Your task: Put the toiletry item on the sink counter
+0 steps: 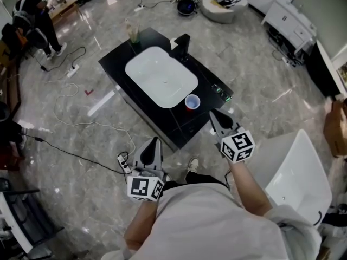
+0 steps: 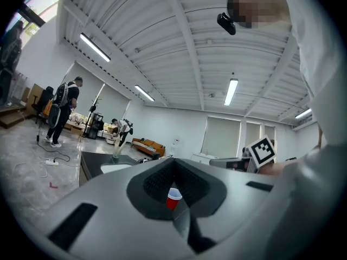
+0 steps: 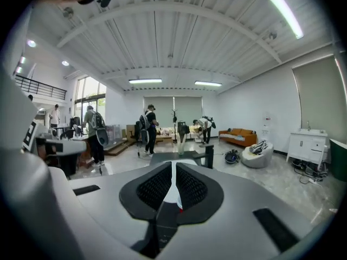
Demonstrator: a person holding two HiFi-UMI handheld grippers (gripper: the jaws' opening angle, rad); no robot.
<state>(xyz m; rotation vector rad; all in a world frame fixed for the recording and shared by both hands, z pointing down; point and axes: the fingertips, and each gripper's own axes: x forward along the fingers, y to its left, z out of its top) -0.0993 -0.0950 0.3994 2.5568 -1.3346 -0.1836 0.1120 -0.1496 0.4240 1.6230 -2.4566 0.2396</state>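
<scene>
A red cup (image 1: 192, 102) with a pale inside stands upright on the black sink counter (image 1: 116, 58), just off the near right corner of the white basin (image 1: 161, 76). A black faucet (image 1: 182, 44) rises at the far side, and a glass with a tall stem (image 1: 132, 32) stands at the far left corner. My right gripper (image 1: 214, 113) hangs shut and empty just off the counter's near right edge, a short way from the cup. My left gripper (image 1: 155, 140) is shut and empty below the counter's near corner. In the left gripper view the cup (image 2: 173, 197) shows past the closed jaw tips (image 2: 173, 160).
A white chair (image 1: 298, 172) stands close at my right. Cables and a power strip (image 1: 73, 69) lie on the marble floor to the left. A person (image 1: 35, 20) stands at the far left. A beanbag (image 1: 223, 4) and a white cabinet (image 1: 287, 23) sit at the back.
</scene>
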